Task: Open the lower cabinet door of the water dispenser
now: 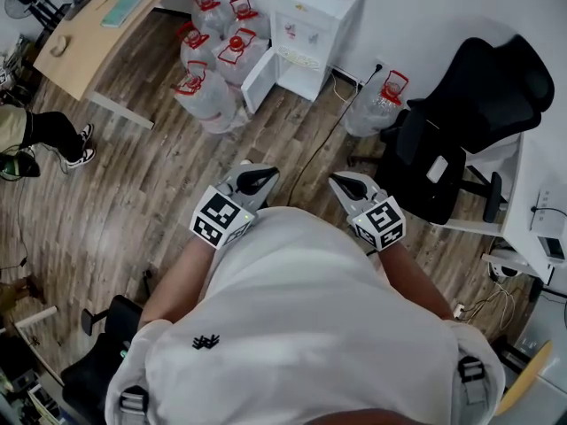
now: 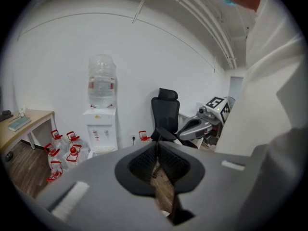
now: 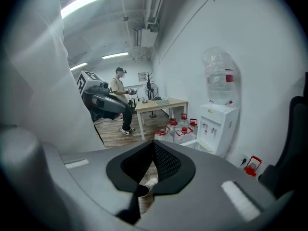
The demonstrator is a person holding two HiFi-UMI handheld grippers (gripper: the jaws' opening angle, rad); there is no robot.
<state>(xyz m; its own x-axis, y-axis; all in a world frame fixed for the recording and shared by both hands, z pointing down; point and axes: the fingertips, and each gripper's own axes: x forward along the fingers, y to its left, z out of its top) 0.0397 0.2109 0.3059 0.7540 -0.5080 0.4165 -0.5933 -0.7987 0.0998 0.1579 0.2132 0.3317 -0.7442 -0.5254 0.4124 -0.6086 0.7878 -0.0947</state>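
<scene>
**Head view.**
- Dispenser (image 1: 312, 18): stands against the far wall, top centre.
- Lower door (image 1: 258, 80): already swung out to the left, cabinet interior exposed. Judged: the opening is done and nothing of the task appears left.
- Jugs (image 1: 209, 88): on the floor to the dispenser's left, with one more to its right.
- Left tongs (image 1: 255, 179) and right tongs (image 1: 349, 184): held close to the person's chest, side by side. Both point toward the dispenser and are well apart from it, with bare floor between.

**Left gripper view.**
- Tongs: pads together at the tips, nothing between them; only floor shows through the slit below.
- Dispenser: far off, left of the jaw line. Its lower part is hidden behind the gripper body.
- Chair (image 2: 165, 115): straight ahead.

**Right gripper view.**
- Tongs: pads together, gripping nothing.
- Dispenser: far right of the jaw line, with the door's white panel jutting out at its foot.
- Desk (image 3: 161, 103): beyond the jugs.
</scene>
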